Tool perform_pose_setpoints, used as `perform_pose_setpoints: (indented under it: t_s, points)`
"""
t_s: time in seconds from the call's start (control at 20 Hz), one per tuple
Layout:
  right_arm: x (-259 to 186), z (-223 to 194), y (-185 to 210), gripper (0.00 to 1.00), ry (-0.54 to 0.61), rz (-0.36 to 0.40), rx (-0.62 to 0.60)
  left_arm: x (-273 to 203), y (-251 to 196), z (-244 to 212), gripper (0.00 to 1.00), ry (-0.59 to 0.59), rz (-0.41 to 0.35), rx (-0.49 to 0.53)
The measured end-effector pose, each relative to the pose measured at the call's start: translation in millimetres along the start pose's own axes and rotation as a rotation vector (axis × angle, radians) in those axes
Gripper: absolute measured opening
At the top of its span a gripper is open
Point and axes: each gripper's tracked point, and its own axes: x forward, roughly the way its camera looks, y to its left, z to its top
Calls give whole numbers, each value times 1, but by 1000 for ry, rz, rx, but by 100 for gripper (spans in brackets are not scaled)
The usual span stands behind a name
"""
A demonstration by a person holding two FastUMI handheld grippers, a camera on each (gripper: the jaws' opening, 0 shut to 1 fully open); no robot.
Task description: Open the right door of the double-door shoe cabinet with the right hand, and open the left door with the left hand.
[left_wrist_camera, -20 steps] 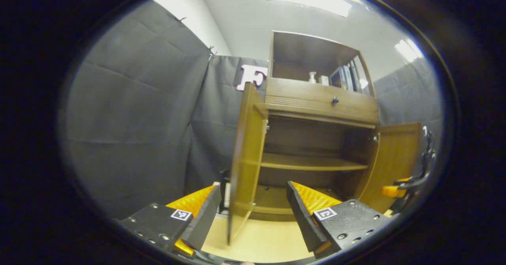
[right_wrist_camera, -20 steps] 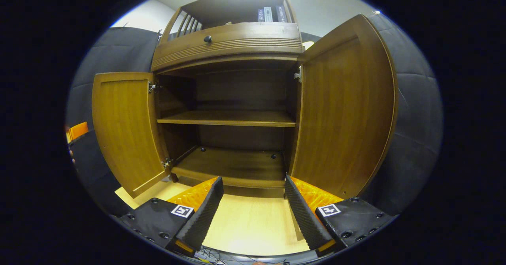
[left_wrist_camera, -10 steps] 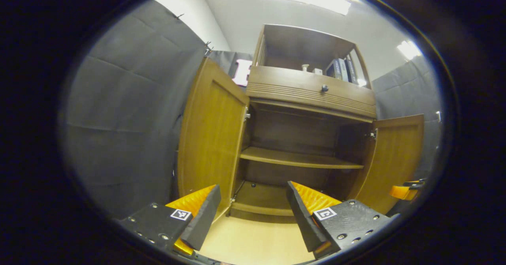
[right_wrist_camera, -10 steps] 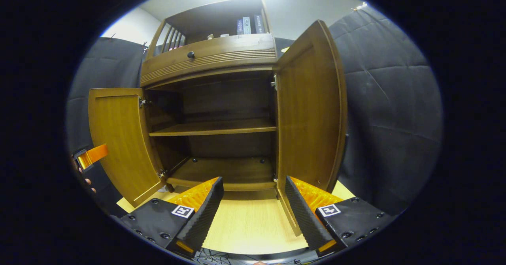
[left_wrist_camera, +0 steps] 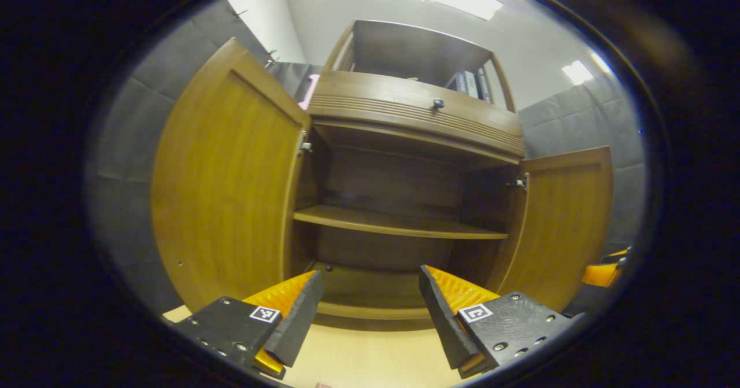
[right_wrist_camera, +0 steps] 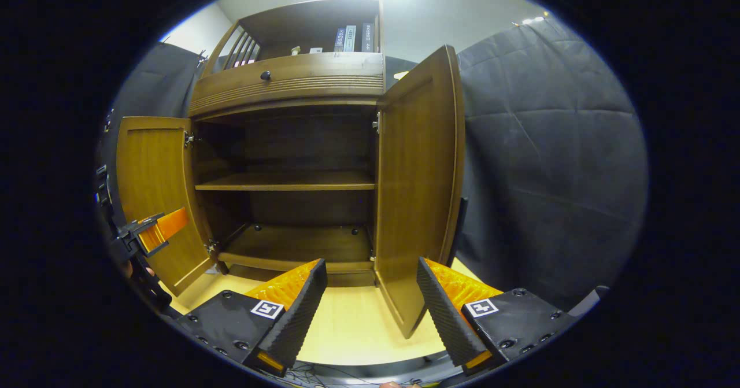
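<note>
Left door (left_wrist_camera: 225,185) swung wider | right door (right_wrist_camera: 419,185) ajar | hand-held grippers (both) spread, empty

floor: pale yellow wooden floor (right_wrist_camera: 352,324) (left_wrist_camera: 370,359), bare in front of the cabinet
standing on it: brown wooden double-door shoe cabinet (right_wrist_camera: 289,87) (left_wrist_camera: 404,122)
inner shelf: brown wooden middle shelf (right_wrist_camera: 283,181) (left_wrist_camera: 393,226), nothing on it
bottom board: dark wooden bottom board (right_wrist_camera: 295,243) (left_wrist_camera: 370,287), bare
top compartment: a few upright books (right_wrist_camera: 350,38) (left_wrist_camera: 468,84)
</note>
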Motion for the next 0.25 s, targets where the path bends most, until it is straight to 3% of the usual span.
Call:
perform_pose_setpoints:
  t_s: [0.1, 0.25]
  points:
    - [-2, -3, -7, 94, 9, -13, -15, 6, 0, -10, 96, 12, -24, 0]
    - [2, -9, -11, 95, 36, 5, -23, 3, 10, -29, 96, 57, 29, -6]
